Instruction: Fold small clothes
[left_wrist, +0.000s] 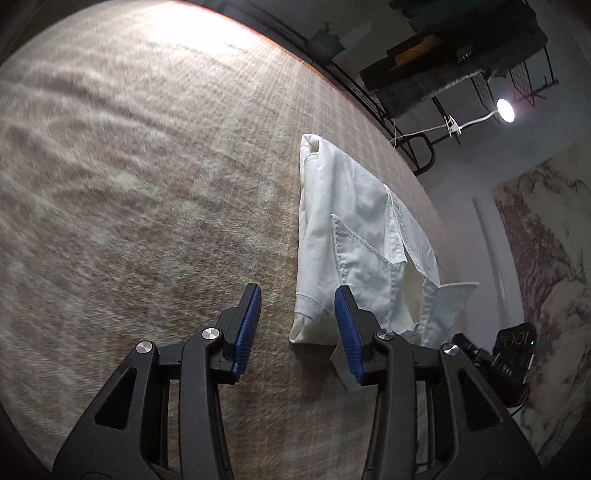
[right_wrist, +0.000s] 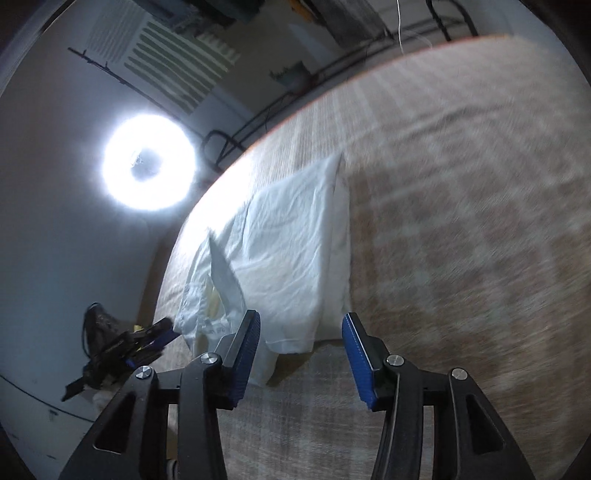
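L wrist view: left gripper (left_wrist: 297, 325) spread, nothing pinched, blue pads (left_wrist: 248, 325) clear of cloth; near corner of white garment (left_wrist: 354, 236) just ahead, betw. the jaws. Garment lying partly folded on beige woven cloth of table (left_wrist: 129, 203), w/ collar and stitched placket (left_wrist: 369, 243) showing, close to far table edge (left_wrist: 369, 110). Judged: approach to grasp, fold not done; next calls for lowering onto near hem corner and closing on one layer only, not the tablecloth. Plenty of bare room to the left in view; right side tight, edge and drop-off near. Right gripper (left_wrist: 476, 350) seen low right, off the garment's side. R wrist view: right gripper (right_wrist: 300, 332) also spread and empty, garment (right_wrist: 288, 236) hem just ahead, its left pad (right_wrist: 246, 350) overlapping a hanging flap in view, contact can't tell. Left gripper (right_wrist: 155, 332) visible far left by table edge (right_wrist: 236, 162). Ring light (right_wrist: 147, 162) glaring beyond. Open table to right for sweeping fold across; blurred, so fine detail unsure.
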